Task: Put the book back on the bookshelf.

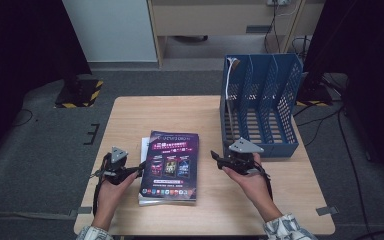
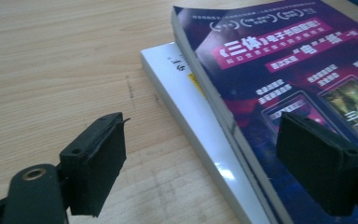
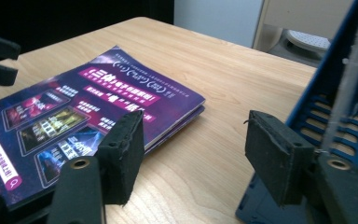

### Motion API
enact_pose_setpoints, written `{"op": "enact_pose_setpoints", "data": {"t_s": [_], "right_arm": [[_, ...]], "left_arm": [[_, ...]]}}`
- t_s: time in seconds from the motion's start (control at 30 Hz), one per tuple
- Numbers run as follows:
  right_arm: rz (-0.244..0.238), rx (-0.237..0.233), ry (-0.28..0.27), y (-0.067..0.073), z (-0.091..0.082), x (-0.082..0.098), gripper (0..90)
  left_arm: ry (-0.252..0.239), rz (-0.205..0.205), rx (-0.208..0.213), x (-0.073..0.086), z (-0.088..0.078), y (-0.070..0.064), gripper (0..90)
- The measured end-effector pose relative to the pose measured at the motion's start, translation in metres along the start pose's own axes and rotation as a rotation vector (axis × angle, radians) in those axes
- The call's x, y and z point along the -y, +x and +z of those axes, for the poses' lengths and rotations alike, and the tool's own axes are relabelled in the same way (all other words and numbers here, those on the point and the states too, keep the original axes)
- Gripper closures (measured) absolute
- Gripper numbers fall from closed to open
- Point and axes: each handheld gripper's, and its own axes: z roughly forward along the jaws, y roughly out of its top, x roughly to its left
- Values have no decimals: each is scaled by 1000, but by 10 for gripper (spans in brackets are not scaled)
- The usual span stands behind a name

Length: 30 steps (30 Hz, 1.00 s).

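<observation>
— Purple magazine (image 1: 170, 165) — where on the table (image 1: 130, 120)?
— Near the front edge, left of middle, lying flat on a white book (image 2: 186, 107) whose long side juts out on the left.
— And the left gripper (image 1: 141, 169)?
— At the stack's left edge, jaws wide, one over the bare wood and one over the cover, gripping nothing.
— The right gripper (image 1: 215, 157)?
— Just right of the magazine, beside the front corner of the blue file rack (image 1: 262, 102) at the table's right edge. Jaws partly apart, nothing between them.
</observation>
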Motion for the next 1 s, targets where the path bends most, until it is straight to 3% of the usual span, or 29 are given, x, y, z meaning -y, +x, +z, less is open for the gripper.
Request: {"op": "enact_pose_setpoints", "data": {"t_s": [0.23,0.5,0.67,0.8,1.0], "right_arm": [[-38,-41,25,8,6,2,438],[-35,-79,46,16,13,7,445],[-38,-98,73,20,18,10,415],[-41,-118,89,24,20,12,385],[-34,-133,112,25,25,16,335]], "left_arm": [[1,36,60,-3,2,-13,229],[17,50,82,-4,11,-22,351],[39,57,82,-2,18,-25,341],[42,56,88,-1,22,-28,270],[34,28,151,1,25,-26,296]]}}
